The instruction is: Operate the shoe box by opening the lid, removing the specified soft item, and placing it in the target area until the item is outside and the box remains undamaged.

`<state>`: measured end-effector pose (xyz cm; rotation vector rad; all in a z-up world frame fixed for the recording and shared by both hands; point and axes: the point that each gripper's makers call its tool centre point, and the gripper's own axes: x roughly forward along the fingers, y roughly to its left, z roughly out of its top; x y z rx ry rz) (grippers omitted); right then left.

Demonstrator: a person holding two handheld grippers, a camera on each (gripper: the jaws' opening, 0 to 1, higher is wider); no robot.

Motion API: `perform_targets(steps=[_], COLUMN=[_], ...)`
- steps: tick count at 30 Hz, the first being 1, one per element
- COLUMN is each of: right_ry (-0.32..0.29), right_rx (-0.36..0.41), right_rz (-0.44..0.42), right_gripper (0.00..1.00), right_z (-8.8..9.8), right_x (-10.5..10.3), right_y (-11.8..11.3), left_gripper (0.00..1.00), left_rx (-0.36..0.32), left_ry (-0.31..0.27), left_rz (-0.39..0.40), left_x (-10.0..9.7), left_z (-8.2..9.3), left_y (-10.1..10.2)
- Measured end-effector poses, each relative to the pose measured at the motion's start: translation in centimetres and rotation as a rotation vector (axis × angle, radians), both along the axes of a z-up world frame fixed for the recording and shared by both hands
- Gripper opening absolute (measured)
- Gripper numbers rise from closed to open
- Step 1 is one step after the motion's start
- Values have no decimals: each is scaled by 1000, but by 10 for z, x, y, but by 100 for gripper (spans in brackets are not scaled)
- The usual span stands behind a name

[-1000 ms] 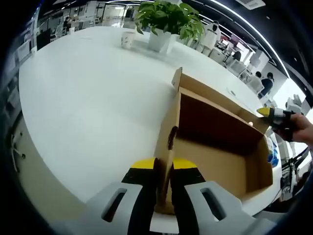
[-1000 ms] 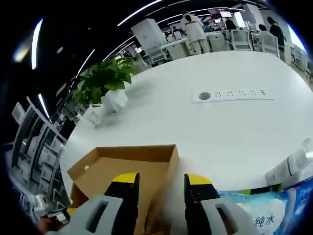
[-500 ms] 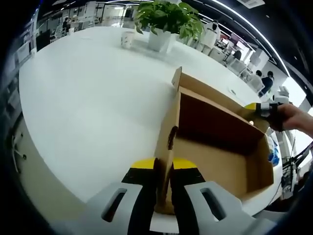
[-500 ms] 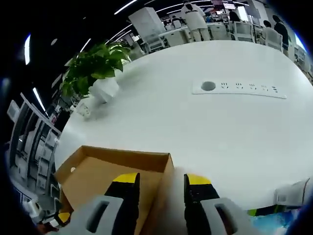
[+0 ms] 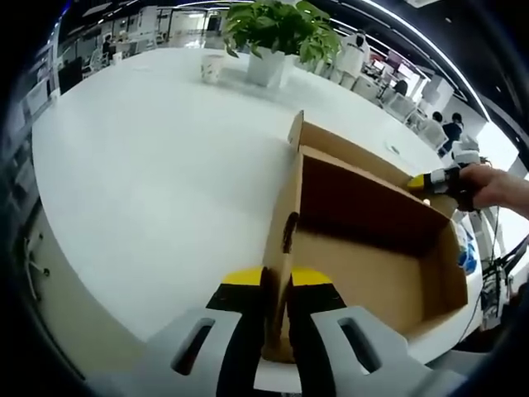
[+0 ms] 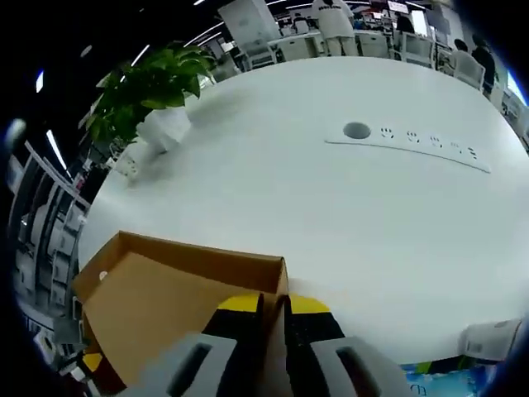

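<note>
The big white worktop (image 5: 149, 182) stretches away on every side, and on it, near its edge, sits the brown cardboard shoe box (image 5: 372, 265), open at the top with its bare floor and dark inner walls on show. Here's the change: a second ago the right tongs (image 6: 273, 304) stood wide astride the box's far corner, and now they've pinched in narrow on the wall there, cardboard clamped between the yellow tips. The left tongs (image 5: 277, 277) haven't budged, still nipped tight on the near wall beside its small dark slot. So both ends of the box are held, which reads to me as steadying it for the search inside. The cardboard looks clean, corners square, no tears or creases that I can pick out. No soft item shows on the visible floor, though the near corner is hidden, so I can't rule one out. Further back, a potted plant (image 5: 277, 37) in a white pot, and a power strip (image 6: 409, 142) set into the worktop.
</note>
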<state>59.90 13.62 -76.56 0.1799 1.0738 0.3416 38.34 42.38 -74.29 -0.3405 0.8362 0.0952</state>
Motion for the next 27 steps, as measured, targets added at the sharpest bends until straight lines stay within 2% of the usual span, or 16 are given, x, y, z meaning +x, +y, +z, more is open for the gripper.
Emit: perform_targets(steps=[4, 9, 12, 15, 27], right_ry=[-23, -80, -110, -145, -222], right_rx=[-32, -50, -44, -29, -16], right_rz=[-3, -15, -16, -30, -26], right_gripper=[1, 0, 0, 0, 0], right_z=[3, 22, 35, 49, 83], right_x=[2, 7, 10, 11, 10], right_y=[-4, -4, -3, -2, 0], left_gripper=[7, 7, 7, 6, 6], left_rx=[16, 29, 37, 79, 74], left_ry=[2, 2, 2, -4, 1], left_rz=[-11, -14, -15, -39, -38], left_x=[0, -1, -1, -1, 0], left_z=[0, 0, 0, 1, 0], left_y=[0, -1, -1, -1, 2])
